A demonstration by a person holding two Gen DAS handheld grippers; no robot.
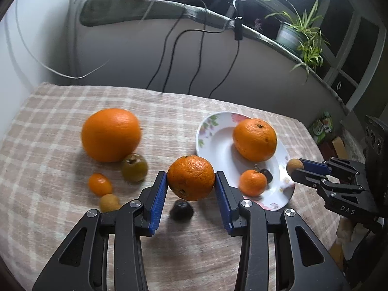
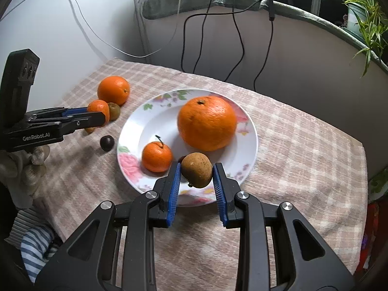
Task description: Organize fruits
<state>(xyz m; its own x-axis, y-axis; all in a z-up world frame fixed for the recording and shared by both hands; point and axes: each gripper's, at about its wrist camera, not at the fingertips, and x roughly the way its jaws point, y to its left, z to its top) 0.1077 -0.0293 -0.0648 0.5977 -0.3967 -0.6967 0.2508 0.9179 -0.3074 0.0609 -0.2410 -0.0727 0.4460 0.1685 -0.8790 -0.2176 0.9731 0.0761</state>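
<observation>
My left gripper [image 1: 191, 181] is shut on an orange [image 1: 191, 177] and holds it above the checked cloth, just left of the flowered white plate [image 1: 218, 143]. My right gripper [image 2: 196, 177] is shut on a small brown fruit [image 2: 197, 169] over the plate's near rim [image 2: 131, 169]. On the plate lie a big orange [image 2: 207, 123], a small tangerine [image 2: 157, 157] and a dark fruit [image 1: 267, 175]. On the cloth lie a large orange [image 1: 111, 134], a greenish-brown fruit [image 1: 134, 167], a small tangerine [image 1: 100, 184], a tan fruit [image 1: 109, 202] and a dark fruit [image 1: 181, 209].
The table is covered by a beige checked cloth [image 1: 60, 111] and stands against a grey wall with hanging black cables [image 1: 201, 48]. A potted plant [image 1: 303, 36] stands on the sill at the right. The table's right edge [image 2: 361, 169] drops off.
</observation>
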